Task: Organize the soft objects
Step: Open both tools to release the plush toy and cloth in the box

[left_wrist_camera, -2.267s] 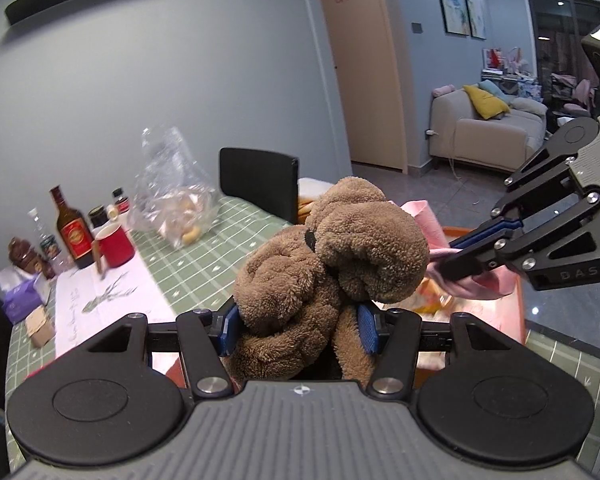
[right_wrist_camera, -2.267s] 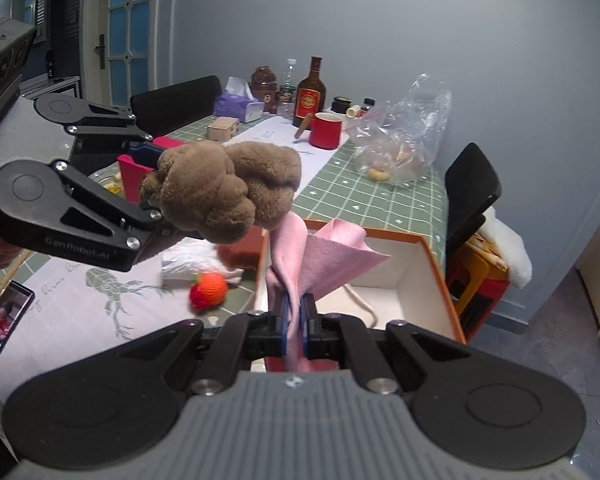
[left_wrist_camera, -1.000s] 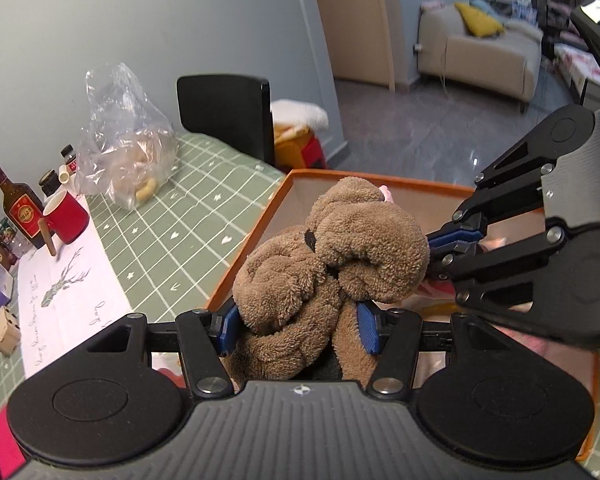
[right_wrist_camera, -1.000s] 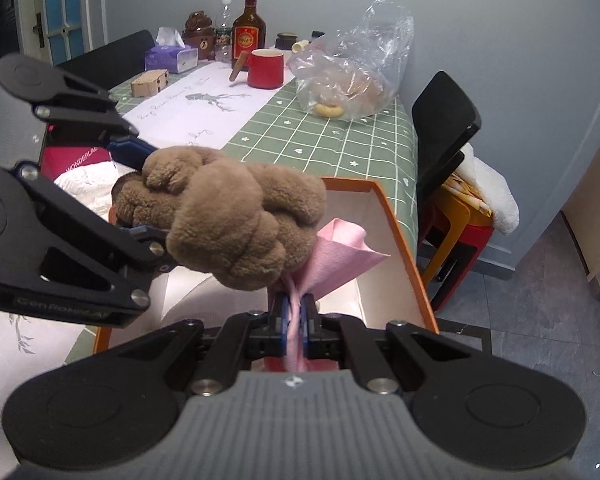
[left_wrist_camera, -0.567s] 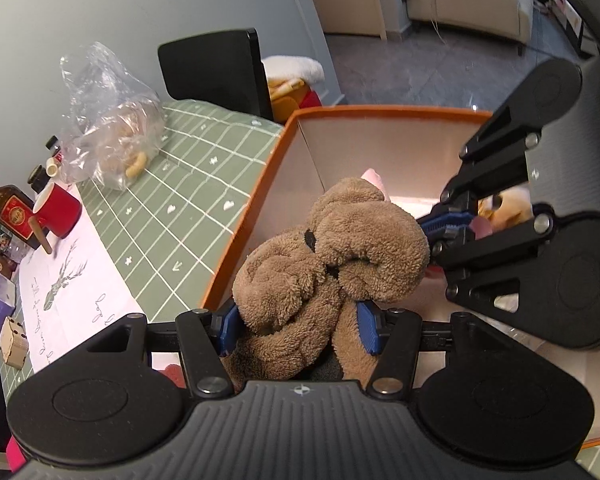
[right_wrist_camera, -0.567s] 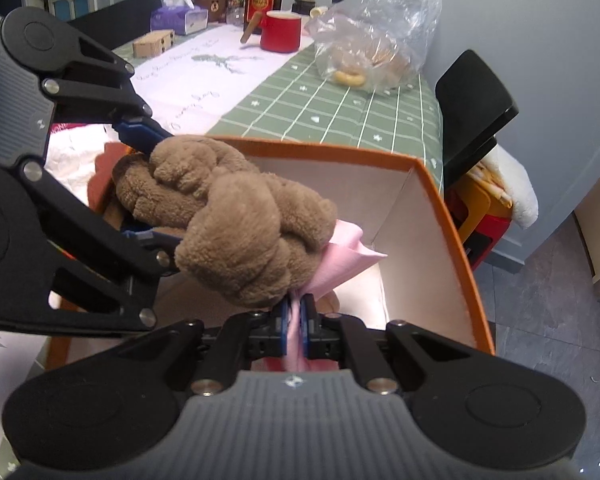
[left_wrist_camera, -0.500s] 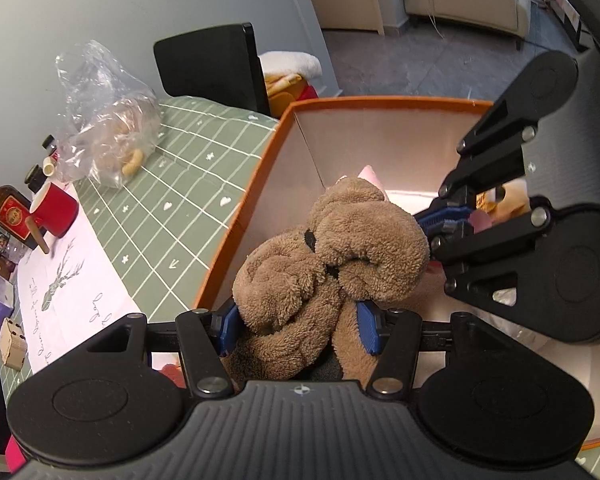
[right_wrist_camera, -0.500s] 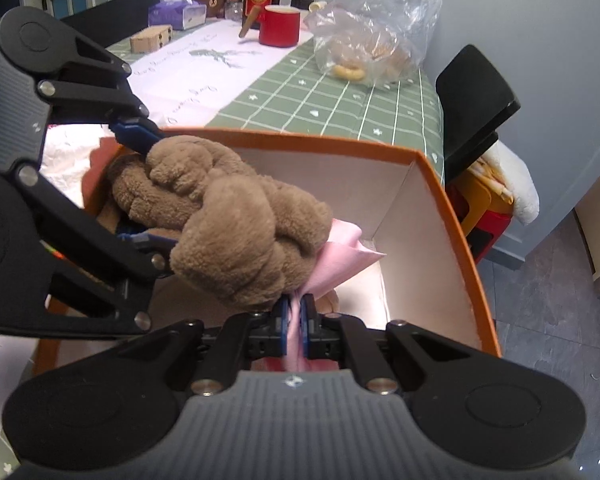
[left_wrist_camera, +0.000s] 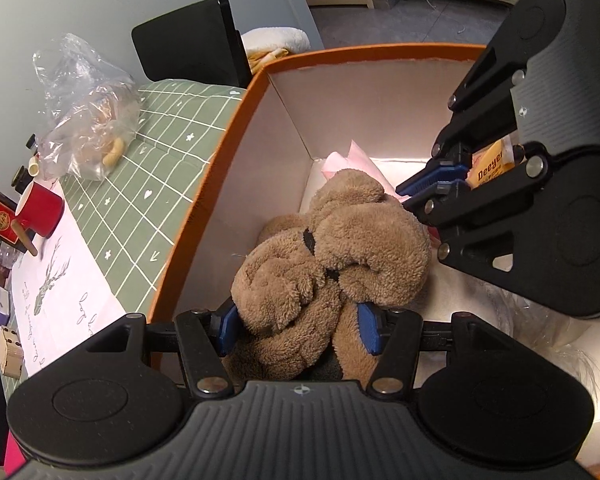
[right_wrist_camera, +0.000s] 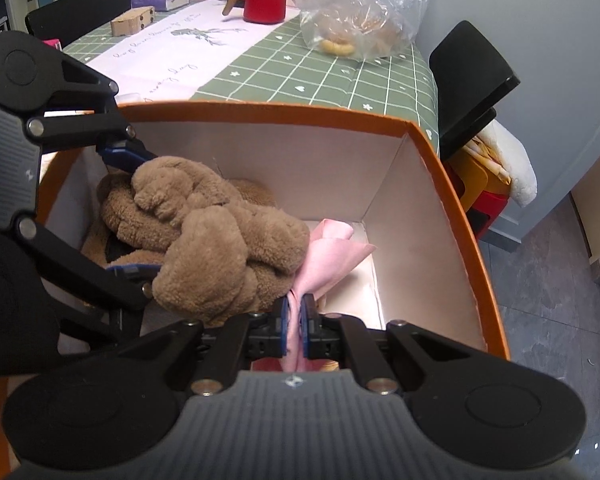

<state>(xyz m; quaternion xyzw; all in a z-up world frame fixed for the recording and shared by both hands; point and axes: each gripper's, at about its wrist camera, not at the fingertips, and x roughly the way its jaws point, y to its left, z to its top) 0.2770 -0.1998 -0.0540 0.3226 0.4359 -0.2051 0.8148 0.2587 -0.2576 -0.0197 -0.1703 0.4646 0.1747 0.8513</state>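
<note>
Compared with two seconds ago, when both grippers hung in the air beside the orange box (right_wrist_camera: 452, 184), they are now down inside it: the left gripper (left_wrist_camera: 300, 322) has carried the brown plush toy (left_wrist_camera: 332, 256) below the box's orange rim, and the right gripper (right_wrist_camera: 295, 320) has brought the pink cloth (right_wrist_camera: 332, 252) in next to it. The jaws of the left gripper are clamped on the lower part of the plush toy, and the jaws of the right gripper are pressed together on a fold of the pink cloth, so neither thing is released yet. For the task this means, in my judgement, that the carrying is finished and only the letting go remains, after which both soft things will lie in the box. The left wrist view shows what the other view does not: deeper in the box, behind the right gripper, there is a yellow packet (left_wrist_camera: 490, 164) with printed letters, and something white and wispy near the box's right side. The right wrist view shows instead the bare far corner of the box beyond the cloth, and outside the box, on the table (right_wrist_camera: 284, 68), a red mug (right_wrist_camera: 265, 2) and a clear plastic bag (right_wrist_camera: 360, 16).
</note>
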